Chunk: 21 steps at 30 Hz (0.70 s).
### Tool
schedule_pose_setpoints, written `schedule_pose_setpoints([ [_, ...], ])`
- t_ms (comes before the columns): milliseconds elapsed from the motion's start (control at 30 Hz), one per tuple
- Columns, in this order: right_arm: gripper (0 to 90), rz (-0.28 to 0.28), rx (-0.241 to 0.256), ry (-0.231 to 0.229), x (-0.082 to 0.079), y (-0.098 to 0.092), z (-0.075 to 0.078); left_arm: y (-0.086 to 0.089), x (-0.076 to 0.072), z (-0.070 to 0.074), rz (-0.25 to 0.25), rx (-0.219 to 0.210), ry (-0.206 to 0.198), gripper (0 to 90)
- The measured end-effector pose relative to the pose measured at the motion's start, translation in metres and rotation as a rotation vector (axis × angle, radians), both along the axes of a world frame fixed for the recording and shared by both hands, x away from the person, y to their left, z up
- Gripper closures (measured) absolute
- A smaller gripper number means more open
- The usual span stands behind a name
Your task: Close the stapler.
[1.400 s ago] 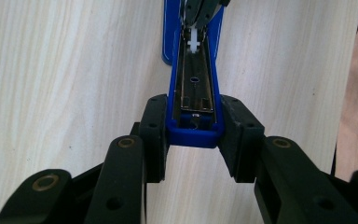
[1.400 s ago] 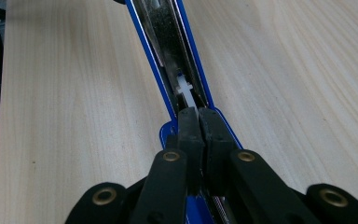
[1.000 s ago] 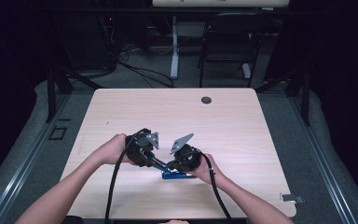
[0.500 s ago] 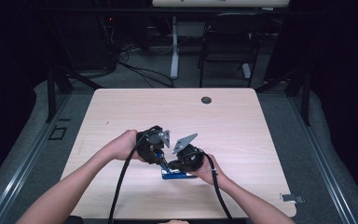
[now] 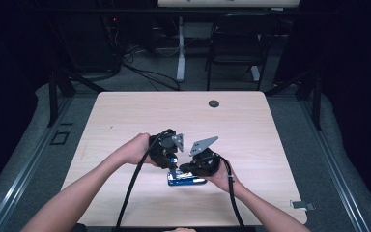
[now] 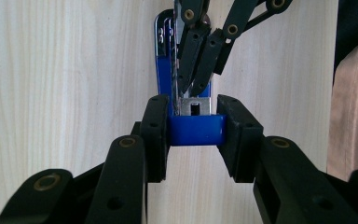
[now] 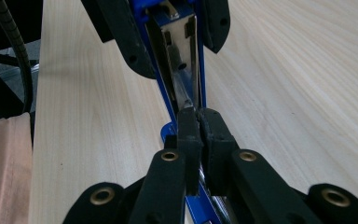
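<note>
Jaws of the left gripper (image 6: pixel 196 135) clamp the blue stapler (image 6: pixel 196 129) by its rear end on the table (image 5: pixel 125 116). From 12 o'clock in the left gripper view, the right gripper (image 7: pixel 199 122) pinches shut on its metal inner strip (image 7: pixel 182 95).

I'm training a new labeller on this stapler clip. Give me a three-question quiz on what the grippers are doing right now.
1. True or false: the left gripper clamps the blue stapler across one end.
2. What does the right gripper pinch? A) the cable B) a thin metal strip inside the opened stapler C) the table edge
3. Fill in: the stapler lies on the ____ half of the table, the person's side.

Key: 1 true. 2 B. 3 near.
</note>
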State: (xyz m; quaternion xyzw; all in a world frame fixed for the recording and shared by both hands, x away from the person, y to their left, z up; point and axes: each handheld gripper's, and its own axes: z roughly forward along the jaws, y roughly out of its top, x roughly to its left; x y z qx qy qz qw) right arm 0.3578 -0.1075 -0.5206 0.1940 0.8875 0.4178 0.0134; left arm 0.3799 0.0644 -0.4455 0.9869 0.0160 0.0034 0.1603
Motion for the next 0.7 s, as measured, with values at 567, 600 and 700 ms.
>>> schedule_pose_setpoints([
  [567, 87.6, -0.002, 0.042, 0.012, 0.002, -0.004, 0.001, -0.008, 0.003, -0.008, 0.009, -0.059, 0.009, 64.4],
  [600, 87.5, -0.005, 0.041, 0.014, 0.003, -0.005, 0.001, -0.009, 0.003, -0.01, 0.001, -0.057, 0.004, 63.8],
  [700, 87.4, -0.004, 0.038, 0.02, 0.003, -0.005, 0.0, -0.009, 0.003, -0.014, 0.013, -0.06, -0.006, 59.5],
])
